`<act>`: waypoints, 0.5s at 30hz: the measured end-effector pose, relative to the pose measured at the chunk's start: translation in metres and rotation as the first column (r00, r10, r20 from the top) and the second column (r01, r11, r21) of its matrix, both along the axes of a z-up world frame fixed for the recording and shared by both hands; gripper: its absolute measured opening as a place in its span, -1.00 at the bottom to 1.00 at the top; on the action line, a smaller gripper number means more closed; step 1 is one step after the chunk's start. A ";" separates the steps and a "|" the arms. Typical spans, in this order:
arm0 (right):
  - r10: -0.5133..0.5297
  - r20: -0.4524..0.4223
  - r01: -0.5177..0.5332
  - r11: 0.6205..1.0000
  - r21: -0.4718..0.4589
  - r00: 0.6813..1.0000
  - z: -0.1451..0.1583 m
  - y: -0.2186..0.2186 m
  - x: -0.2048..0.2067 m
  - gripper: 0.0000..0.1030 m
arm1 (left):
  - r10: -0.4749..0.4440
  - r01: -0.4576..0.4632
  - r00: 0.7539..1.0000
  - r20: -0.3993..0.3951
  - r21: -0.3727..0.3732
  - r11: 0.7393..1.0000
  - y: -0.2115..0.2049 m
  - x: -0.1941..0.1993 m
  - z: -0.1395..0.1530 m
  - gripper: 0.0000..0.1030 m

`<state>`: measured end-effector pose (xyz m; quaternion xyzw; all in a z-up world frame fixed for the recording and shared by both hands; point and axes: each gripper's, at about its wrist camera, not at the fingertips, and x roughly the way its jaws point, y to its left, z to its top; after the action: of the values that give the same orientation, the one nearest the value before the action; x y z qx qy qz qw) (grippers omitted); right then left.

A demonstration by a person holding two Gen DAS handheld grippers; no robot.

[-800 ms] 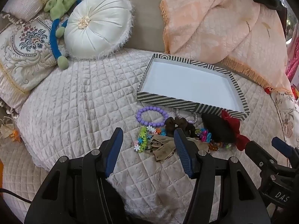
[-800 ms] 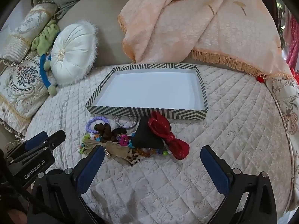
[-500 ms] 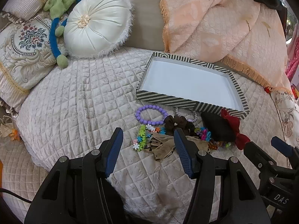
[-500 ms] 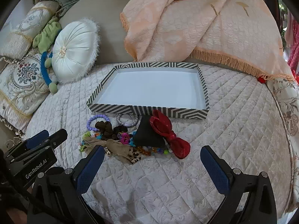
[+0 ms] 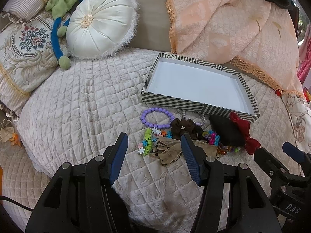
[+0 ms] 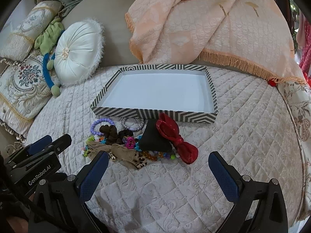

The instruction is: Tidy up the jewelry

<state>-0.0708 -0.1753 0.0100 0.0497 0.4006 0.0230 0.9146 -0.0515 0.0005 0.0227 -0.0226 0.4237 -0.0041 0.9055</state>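
Observation:
A striped tray with a bare white floor lies on the quilted bed. In front of it is a heap of accessories: a purple bead bracelet, a brown scrunchie, a flower bracelet, a tan bow, a black pouch and a red bow. My left gripper is open just short of the heap's left part. My right gripper is wide open in front of the heap.
A round white cushion, embroidered pillows and a green and blue plush toy lie at the back left. A peach fringed throw hangs behind the tray. The bed edge drops off at left.
Both grippers have drawn back and risen slightly, so the tray and heap sit a little farther off. Nothing has been taken hold of.

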 end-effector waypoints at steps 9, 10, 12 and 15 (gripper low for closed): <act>-0.011 -0.002 0.011 0.999 0.043 1.000 -0.004 -0.006 0.000 0.98 | 0.001 -0.001 1.000 -0.006 0.007 1.000 0.001 -0.002 -0.003 0.10; -0.012 0.008 0.012 0.999 0.051 1.000 -0.004 -0.007 0.000 0.98 | 0.001 -0.001 1.000 -0.008 0.007 1.000 0.001 -0.002 -0.003 0.10; -0.012 0.009 0.012 0.999 0.046 1.000 -0.004 -0.007 -0.001 0.98 | 0.001 -0.001 1.000 -0.009 0.007 1.000 0.001 -0.002 -0.003 0.10; -0.011 0.016 0.010 0.999 0.039 1.000 -0.003 -0.007 -0.001 0.98 | 0.000 0.000 1.000 -0.009 0.010 1.000 0.001 -0.001 -0.003 0.10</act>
<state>-0.0723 -0.1826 0.0067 0.0693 0.3922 0.0263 0.9169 -0.0525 0.0015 0.0197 -0.0179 0.4277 -0.0017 0.9037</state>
